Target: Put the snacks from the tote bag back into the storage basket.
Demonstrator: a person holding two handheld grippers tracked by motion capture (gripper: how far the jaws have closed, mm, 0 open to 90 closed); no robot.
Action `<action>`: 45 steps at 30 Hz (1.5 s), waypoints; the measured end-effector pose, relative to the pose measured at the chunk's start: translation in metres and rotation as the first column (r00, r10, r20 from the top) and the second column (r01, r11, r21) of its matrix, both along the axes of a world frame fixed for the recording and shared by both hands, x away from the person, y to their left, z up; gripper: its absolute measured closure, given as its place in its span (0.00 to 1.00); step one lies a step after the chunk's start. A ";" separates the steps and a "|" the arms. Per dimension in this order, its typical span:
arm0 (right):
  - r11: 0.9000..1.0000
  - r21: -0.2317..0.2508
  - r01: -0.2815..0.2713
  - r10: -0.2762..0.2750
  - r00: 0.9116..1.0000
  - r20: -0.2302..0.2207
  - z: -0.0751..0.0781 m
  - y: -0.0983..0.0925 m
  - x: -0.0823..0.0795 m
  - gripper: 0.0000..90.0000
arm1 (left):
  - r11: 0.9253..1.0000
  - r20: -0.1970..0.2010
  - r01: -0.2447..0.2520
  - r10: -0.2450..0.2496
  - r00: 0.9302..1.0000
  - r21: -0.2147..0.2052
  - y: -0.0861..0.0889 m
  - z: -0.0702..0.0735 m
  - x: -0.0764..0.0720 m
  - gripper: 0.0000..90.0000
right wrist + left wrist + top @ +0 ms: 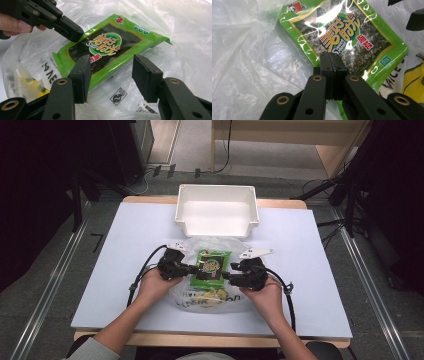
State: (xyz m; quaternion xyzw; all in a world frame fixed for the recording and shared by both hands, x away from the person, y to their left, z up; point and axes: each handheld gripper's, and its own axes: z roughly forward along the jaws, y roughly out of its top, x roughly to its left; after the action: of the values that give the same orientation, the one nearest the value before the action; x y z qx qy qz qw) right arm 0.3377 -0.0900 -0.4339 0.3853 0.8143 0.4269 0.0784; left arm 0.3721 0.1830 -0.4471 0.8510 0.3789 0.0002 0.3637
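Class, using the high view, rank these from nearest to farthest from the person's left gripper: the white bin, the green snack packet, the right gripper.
1. Green snack packet: right at the tips of the left gripper, lying on the plastic bag.
2. Right gripper: across the packet, at its other side.
3. White bin: beyond both, at the table's far edge.
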 end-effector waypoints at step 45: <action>0.995 0.069 0.078 -0.067 0.986 -0.150 -0.009 0.030 0.031 0.37 | 1.000 -0.052 -0.003 0.002 0.999 -0.025 -0.003 -0.006 -0.001 1.00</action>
State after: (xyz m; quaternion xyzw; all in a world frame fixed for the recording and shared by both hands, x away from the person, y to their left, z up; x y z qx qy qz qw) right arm 0.3691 -0.0596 -0.4426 0.4478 0.7869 0.4243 0.0188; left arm 0.3714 0.1802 -0.4529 0.8457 0.3891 -0.0262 0.3643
